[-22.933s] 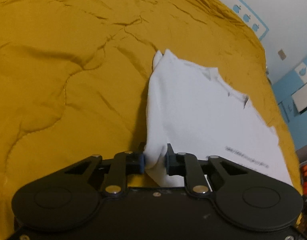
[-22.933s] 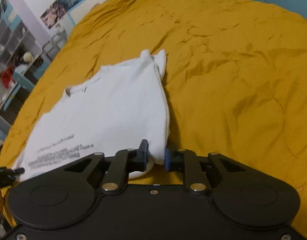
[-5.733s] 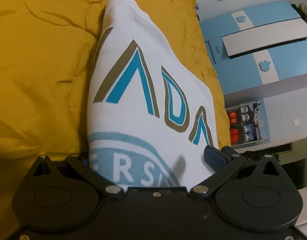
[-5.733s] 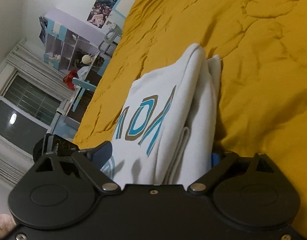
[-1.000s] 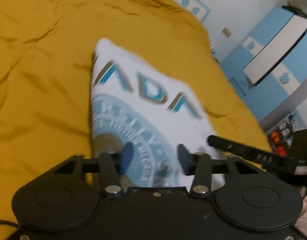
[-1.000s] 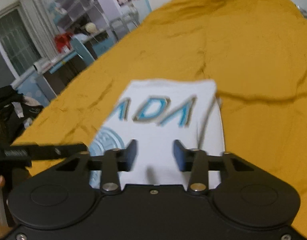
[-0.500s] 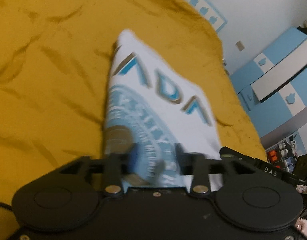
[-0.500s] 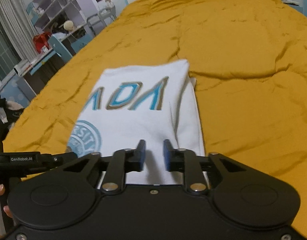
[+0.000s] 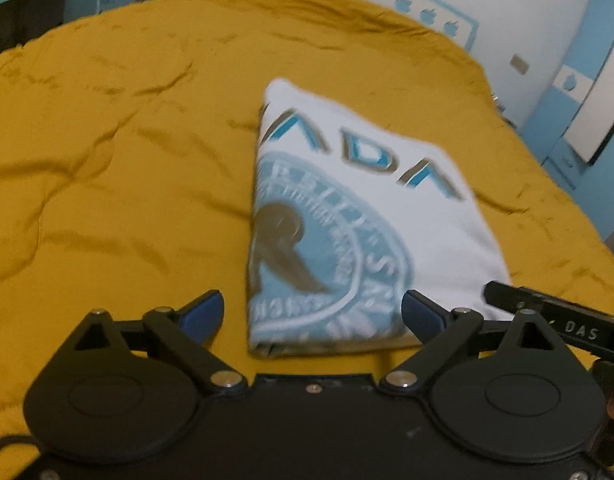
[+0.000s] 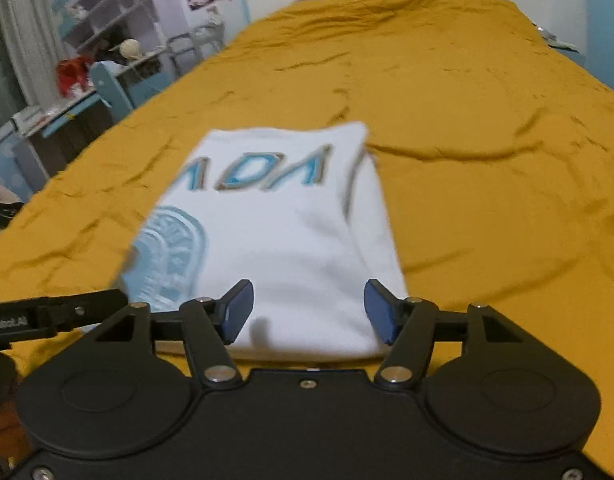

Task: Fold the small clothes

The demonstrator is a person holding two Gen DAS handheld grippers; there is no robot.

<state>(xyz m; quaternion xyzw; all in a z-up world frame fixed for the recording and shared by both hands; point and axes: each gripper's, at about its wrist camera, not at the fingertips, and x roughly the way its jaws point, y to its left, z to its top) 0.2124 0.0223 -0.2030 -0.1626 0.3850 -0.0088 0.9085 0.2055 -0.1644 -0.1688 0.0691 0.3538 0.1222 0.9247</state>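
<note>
A folded white T-shirt with blue-and-brown letters and a round blue emblem lies flat on the mustard bedspread. My left gripper hovers at the shirt's near left corner, its jaws opening wide and its pads off the cloth. My right gripper hovers at the near right part of the shirt, jaws also opening, with nothing pinched. A finger of the right gripper shows at the right edge of the left wrist view.
The quilted bedspread stretches far beyond the shirt on all sides. A blue and white wardrobe stands right of the bed. Shelves, a blue chair and clutter line the left side.
Both grippers' jaws have spread apart over the last second, the left one much wider. Both have pulled back a little from the shirt, which now lies wholly flat.
</note>
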